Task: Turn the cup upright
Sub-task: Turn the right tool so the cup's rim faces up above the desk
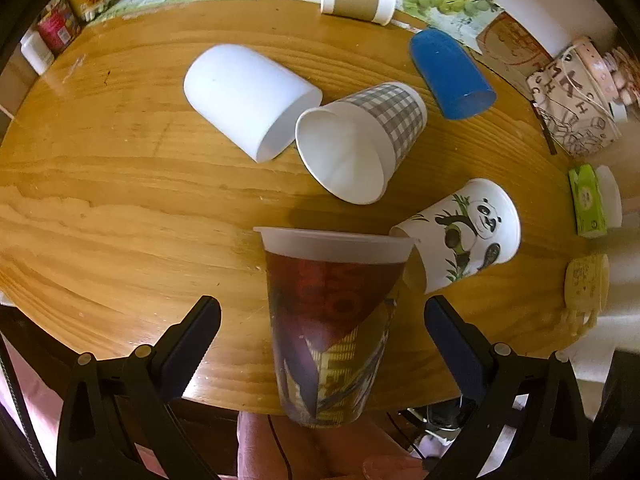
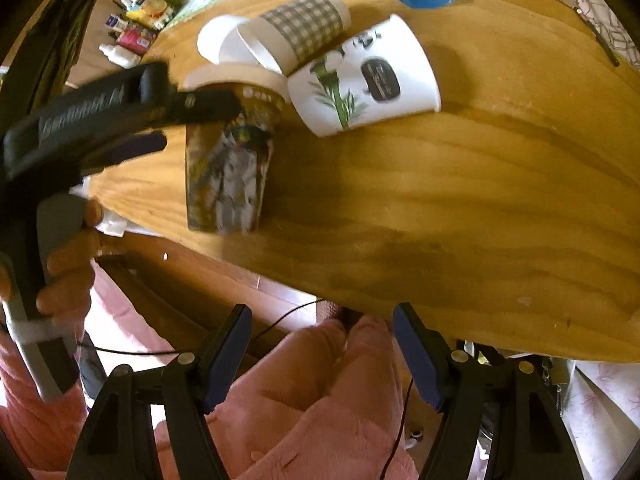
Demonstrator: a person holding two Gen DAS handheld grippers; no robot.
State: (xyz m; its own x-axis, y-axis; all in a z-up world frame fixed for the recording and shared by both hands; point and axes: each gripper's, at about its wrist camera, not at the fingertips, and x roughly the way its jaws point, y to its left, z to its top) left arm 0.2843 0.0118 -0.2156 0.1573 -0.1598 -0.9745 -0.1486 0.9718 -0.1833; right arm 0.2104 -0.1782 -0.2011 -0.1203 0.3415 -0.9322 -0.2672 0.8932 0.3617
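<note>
While the printed cup (image 1: 332, 320) stands upright near the wooden table's (image 1: 120, 200) lower edge, at the bottom centre of the left wrist view, the left gripper (image 1: 322, 344) is spread wide, its fingers (image 1: 192, 344) on either side of the cup and clear of its walls. Just right of the rim lies a panda cup (image 1: 464, 232) on its side; above it a checked cup (image 1: 360, 140), a white cup (image 1: 248, 98) and a blue cup (image 1: 450, 72) also lie tipped over. In the right wrist view the right gripper (image 2: 322, 356) hangs spread and empty at the bottom, over pink clothing (image 2: 320, 400), well apart from the printed cup at left centre.
</note>
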